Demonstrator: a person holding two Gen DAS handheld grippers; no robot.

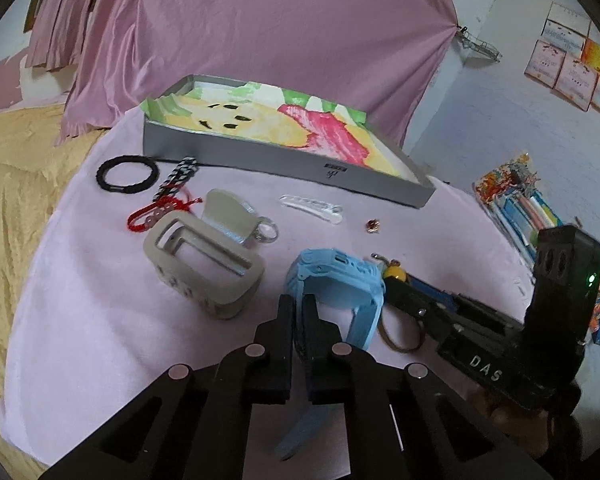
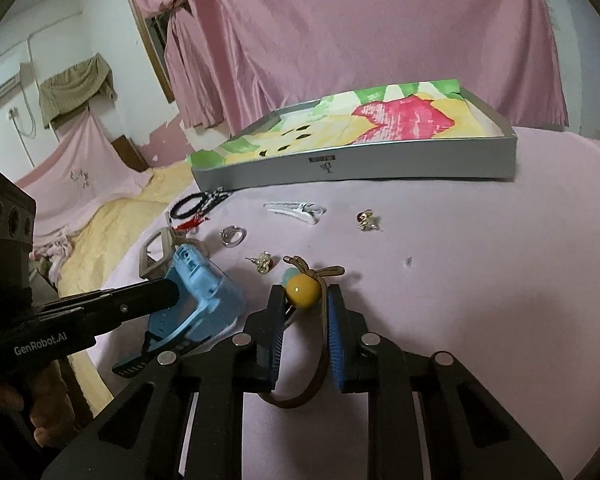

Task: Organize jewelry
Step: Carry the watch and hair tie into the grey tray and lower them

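Observation:
My left gripper (image 1: 299, 307) is shut on the strap of a light blue watch (image 1: 336, 280), which rests on the pink cloth; the watch also shows in the right wrist view (image 2: 198, 300). My right gripper (image 2: 303, 300) is open, its fingers on either side of a brown hair tie with a yellow bead (image 2: 302, 290), also seen in the left wrist view (image 1: 394, 273). A grey tray (image 1: 260, 160) lined with flowered paper stands at the back, also in the right wrist view (image 2: 380, 164).
On the cloth lie a beige watch (image 1: 208, 268), a silver ring (image 1: 266, 232), a white hair clip (image 1: 312, 205), a red cord bracelet (image 1: 156, 212), a black hair tie (image 1: 127, 174), and earrings (image 2: 366, 220) (image 2: 263, 263). Books (image 1: 516, 204) lie at right.

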